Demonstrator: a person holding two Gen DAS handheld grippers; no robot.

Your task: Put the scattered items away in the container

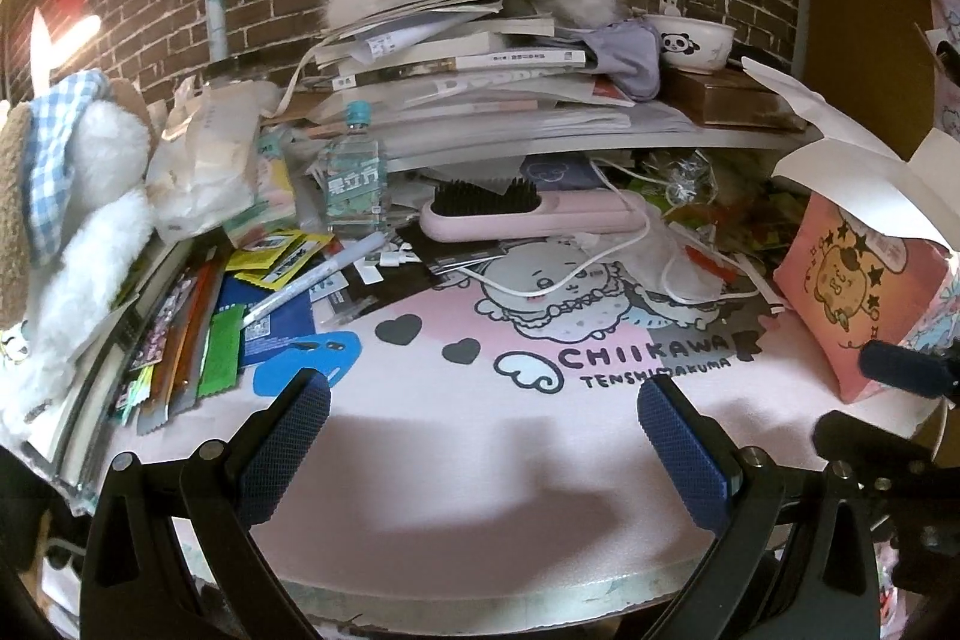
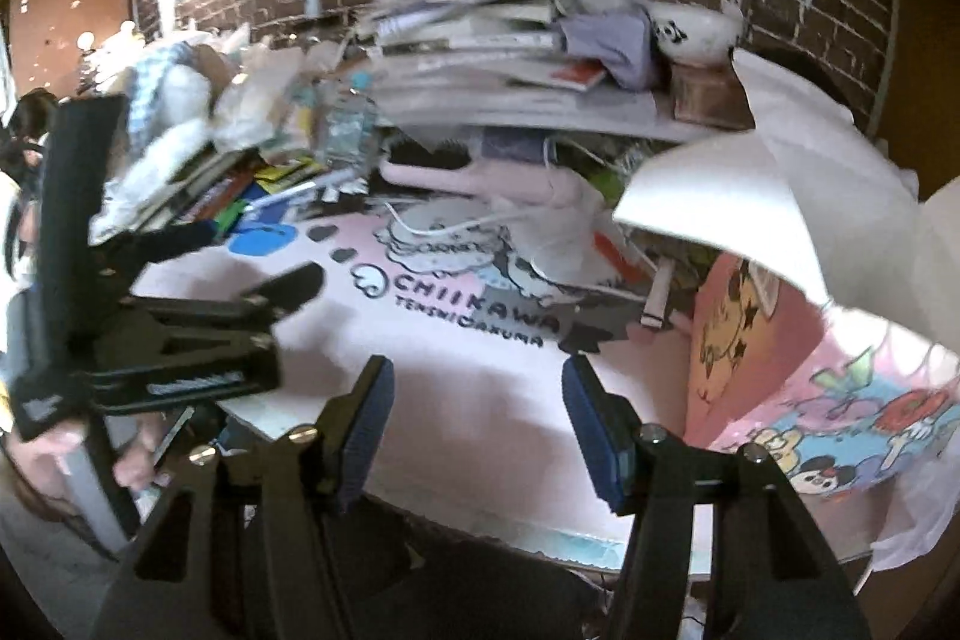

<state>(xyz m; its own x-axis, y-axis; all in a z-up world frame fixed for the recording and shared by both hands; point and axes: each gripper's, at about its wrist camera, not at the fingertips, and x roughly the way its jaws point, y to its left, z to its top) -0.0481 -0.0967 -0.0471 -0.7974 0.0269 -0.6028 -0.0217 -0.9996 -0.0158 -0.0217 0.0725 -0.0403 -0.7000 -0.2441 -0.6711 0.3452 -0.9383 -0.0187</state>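
We hold both claws over the bare near edge of the counter [image 1: 480, 460]; the left claw [image 1: 480, 424] is spread wide with nothing between its pads, and the right claw [image 2: 477, 418] is likewise spread and empty.

The scattered items lie along the left edge and the far side of the counter; a white marker pen [image 1: 312, 280] rests on a blue booklet [image 1: 282, 322], with yellow sachets [image 1: 282, 256] just beyond it and a green packet [image 1: 219, 358] among flat wrappers near the left edge; a pink hairbrush [image 1: 528, 217] lies across the far side, its white cable [image 1: 600, 262] looping over the mat, and a water bottle [image 1: 355, 178] stands upright behind the pen.

We judge the pen light, stiff and somewhat slick, best taken across the middle of its barrel; the sachets and packet are thin and floppy, so an edge that lifts off the pile is the place to pinch; the brush looks rigid and heavier, best gripped on its handle, though the cable may drag.

The likeliest container is the pink cartoon box [image 1: 864, 292] at the right edge, its white flaps [image 1: 852, 172] standing open; what it holds we cannot tell. A panda bowl [image 1: 696, 40] sits on the shelf [image 1: 540, 142] above; its inside is hidden too.
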